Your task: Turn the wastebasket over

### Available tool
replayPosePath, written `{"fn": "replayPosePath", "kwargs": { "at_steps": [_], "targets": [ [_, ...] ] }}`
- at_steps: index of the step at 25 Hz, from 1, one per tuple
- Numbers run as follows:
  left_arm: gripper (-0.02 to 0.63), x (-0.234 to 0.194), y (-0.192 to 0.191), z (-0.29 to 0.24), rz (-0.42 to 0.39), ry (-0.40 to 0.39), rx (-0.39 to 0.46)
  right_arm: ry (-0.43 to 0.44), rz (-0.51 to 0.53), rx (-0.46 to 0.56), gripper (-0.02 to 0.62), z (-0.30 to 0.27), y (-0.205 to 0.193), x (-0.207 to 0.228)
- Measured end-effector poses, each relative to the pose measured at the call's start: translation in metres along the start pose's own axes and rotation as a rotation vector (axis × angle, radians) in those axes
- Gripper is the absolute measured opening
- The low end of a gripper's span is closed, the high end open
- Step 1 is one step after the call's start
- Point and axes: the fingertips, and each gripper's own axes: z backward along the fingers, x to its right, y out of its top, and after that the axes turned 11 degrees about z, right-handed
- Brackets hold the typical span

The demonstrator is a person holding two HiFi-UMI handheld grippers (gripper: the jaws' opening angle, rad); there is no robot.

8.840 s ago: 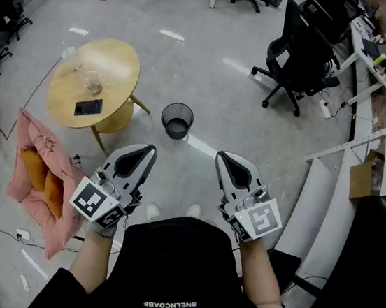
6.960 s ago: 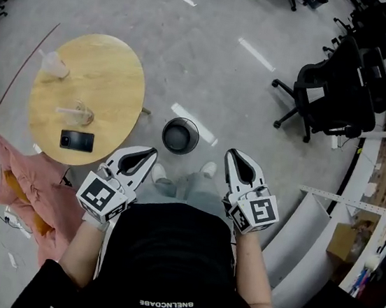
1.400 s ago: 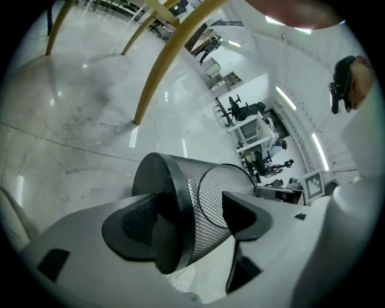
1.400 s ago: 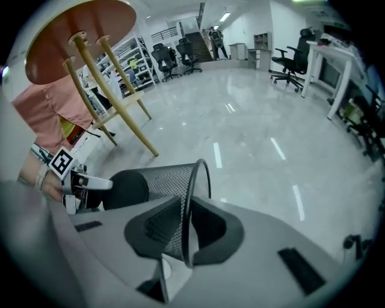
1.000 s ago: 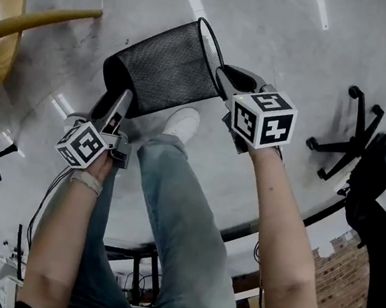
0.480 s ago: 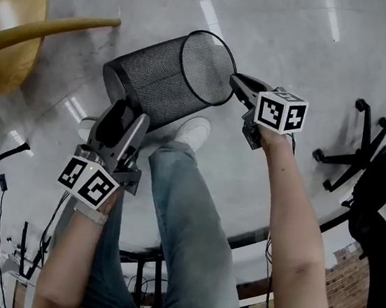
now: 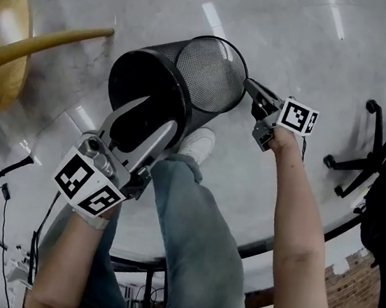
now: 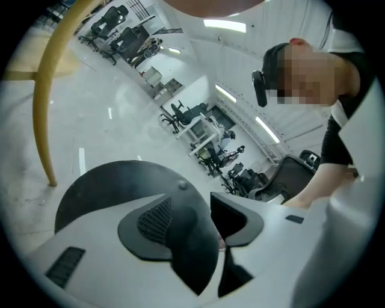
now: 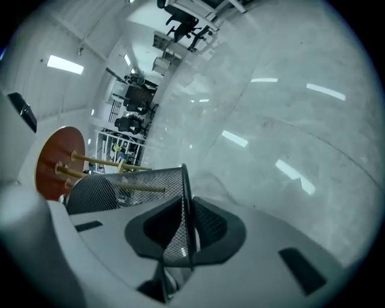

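Head view gives us the wastebasket (image 7: pixel 189 79) off the floor (image 7: pixel 301 30), lying on its side between our two tools. Its base (image 8: pixel 108 186) faces us and its mouth is turned away to the upper right. Half a second back the base sat lower and the left gripper (image 7: pixel 160 111) hung beside it with jaws spread. Now that gripper is up against the base, and its jaws have just been closing with the base edge between them. In the left gripper view the dark base fills the gap and the pads look pressed on it. Our right gripper (image 7: pixel 252 87) is clamped on the mesh wall at the rim (image 9: pixel 183 198), one jaw inside and one outside, and it sits lower than it did. So the base is rising and the mouth is dipping. We judge the turn roughly half made, with the mouth yet to face the floor.
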Motion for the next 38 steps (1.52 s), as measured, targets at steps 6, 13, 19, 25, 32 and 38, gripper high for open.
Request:
{"fn": "replayPosePath", "kwargs": {
  "at_steps": [6, 13, 19, 25, 32, 38],
  "targets": [
    [0.204, -0.004, -0.012, -0.015, 0.042, -0.030, -0.049, -0.075, -0.121, 0.082, 0.054, -0.002, -0.012, 0.044],
    [0.198, 0.020, -0.016, -0.040, 0.099, -0.116, -0.037, -0.176, -0.192, 0.127, 0.054, -0.004, -0.021, 0.079],
    [0.198, 0.033, -0.021, -0.073, 0.161, -0.135, -0.039, -0.295, -0.195, 0.113, 0.046, -0.003, -0.029, 0.091],
    [0.216, 0.033, -0.029, -0.080, 0.072, -0.092, -0.129, -0.371, -0.116, 0.107, 0.040, 0.021, -0.020, 0.077],
    [0.210, 0.076, -0.028, -0.033, -0.053, -0.059, -0.267, -0.336, 0.177, 0.220, 0.039, 0.087, 0.026, -0.030],
    [0.080, 0.146, 0.024, -0.010, -0.111, -0.096, -0.235, -0.316, 0.426, 0.283, 0.023, 0.150, 0.075, -0.160]
  ]
}}
